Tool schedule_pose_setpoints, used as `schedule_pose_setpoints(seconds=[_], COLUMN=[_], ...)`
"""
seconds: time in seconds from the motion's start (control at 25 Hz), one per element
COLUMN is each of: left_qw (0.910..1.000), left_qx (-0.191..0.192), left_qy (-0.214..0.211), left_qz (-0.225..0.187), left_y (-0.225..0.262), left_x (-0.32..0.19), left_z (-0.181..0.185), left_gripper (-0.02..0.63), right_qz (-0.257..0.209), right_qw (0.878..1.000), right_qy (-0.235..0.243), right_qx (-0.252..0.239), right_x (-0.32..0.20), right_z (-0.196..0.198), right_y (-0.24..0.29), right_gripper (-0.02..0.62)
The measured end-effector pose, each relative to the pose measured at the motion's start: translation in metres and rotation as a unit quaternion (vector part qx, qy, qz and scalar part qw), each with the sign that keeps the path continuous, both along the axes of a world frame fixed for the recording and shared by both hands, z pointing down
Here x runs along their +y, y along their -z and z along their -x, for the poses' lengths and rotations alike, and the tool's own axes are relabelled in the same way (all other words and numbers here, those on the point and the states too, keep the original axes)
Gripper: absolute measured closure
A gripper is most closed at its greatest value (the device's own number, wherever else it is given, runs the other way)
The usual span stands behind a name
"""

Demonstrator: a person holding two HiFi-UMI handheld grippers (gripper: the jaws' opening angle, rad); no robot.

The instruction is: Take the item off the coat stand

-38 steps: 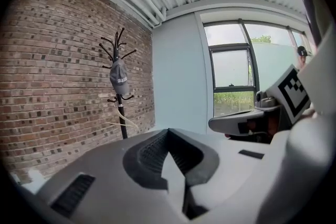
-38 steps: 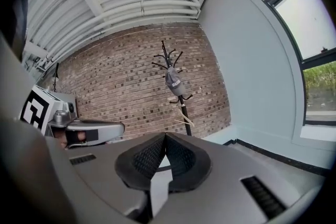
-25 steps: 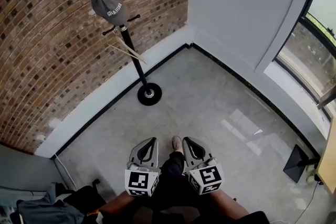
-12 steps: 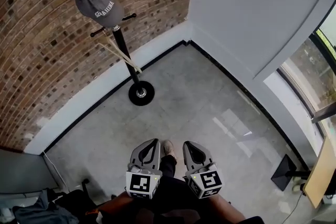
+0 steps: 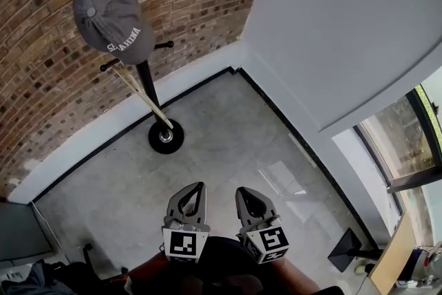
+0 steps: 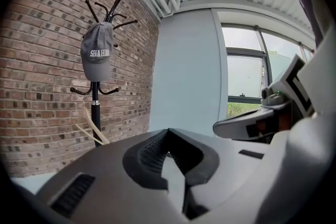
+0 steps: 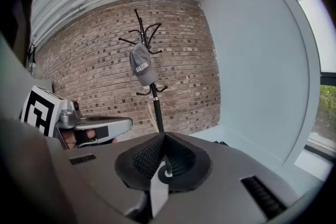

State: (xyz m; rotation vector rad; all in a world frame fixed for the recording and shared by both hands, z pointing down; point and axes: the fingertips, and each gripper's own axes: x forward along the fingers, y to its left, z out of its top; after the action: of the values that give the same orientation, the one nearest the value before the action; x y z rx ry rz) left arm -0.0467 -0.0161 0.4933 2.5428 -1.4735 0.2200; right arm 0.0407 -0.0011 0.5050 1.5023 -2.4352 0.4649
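Observation:
A grey cap (image 5: 109,14) with white lettering hangs on a black coat stand (image 5: 146,83) in front of the brick wall, top left in the head view. The stand's round base (image 5: 166,137) rests on the floor. Both grippers are held low near my body, well short of the stand. My left gripper (image 5: 199,186) and right gripper (image 5: 242,190) sit side by side, both shut and empty. Beyond the shut jaws (image 6: 168,131) in the left gripper view, the cap (image 6: 97,58) is far off to the upper left. Past the shut jaws (image 7: 164,135) in the right gripper view, the cap (image 7: 142,64) hangs straight ahead.
Thin wooden sticks (image 5: 143,97) lean against the stand's pole. A white wall (image 5: 331,31) meets the brick wall in the corner behind. A window (image 5: 404,141) lies to the right, with a black floor plate (image 5: 345,251) below it. Dark bags (image 5: 27,276) sit lower left.
The head view has shifted toward the stand: the cap looks larger and sits further left and up. Both grippers stay shut, side by side.

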Motion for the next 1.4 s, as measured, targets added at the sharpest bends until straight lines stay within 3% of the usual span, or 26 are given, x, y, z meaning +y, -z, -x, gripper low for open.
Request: schedule_pose_setpoints(seconds=[0.12,0.36,0.48,0.72,0.96,1.28,1.4], left_qw=[0.9999,0.9991,0.9957,0.9829,0.9544,0.9114,0.9002], left_qx=[-0.001,-0.014,0.001,-0.004,-0.022,-0.026,-0.019], left_qy=[0.011,0.024,0.070,0.178,0.295,0.409,0.433], left_qz=[0.005,-0.033,-0.061,-0.047,-0.041,-0.036,-0.039], left_y=[0.009,0.036,0.052,0.044,0.049,0.075,0.085], left_x=[-0.036,-0.079,-0.092,-0.105,-0.131,-0.184,-0.203], left_z=[0.005,0.016,0.042,0.098,0.132,0.128,0.123], left_gripper=[0.572,0.572,0.572,0.572,0.572,0.572,0.572], right_qz=[-0.010,-0.031,-0.039,-0.042,-0.039,-0.026,-0.006], right_qw=[1.000,0.999,0.997,0.982,0.940,0.854,0.822], right_qy=[0.004,0.024,0.055,0.158,0.287,0.446,0.489], right_qx=[-0.001,-0.023,-0.035,-0.099,-0.182,-0.266,-0.293], right_x=[-0.034,-0.090,-0.112,-0.163,-0.224,-0.300,-0.313], right_z=[0.000,0.008,0.025,0.077,0.118,0.149,0.160], right_y=[0.012,0.037,0.046,0.062,0.090,0.124,0.126], right_gripper=[0.580,0.580,0.580,0.580,0.580,0.577,0.572])
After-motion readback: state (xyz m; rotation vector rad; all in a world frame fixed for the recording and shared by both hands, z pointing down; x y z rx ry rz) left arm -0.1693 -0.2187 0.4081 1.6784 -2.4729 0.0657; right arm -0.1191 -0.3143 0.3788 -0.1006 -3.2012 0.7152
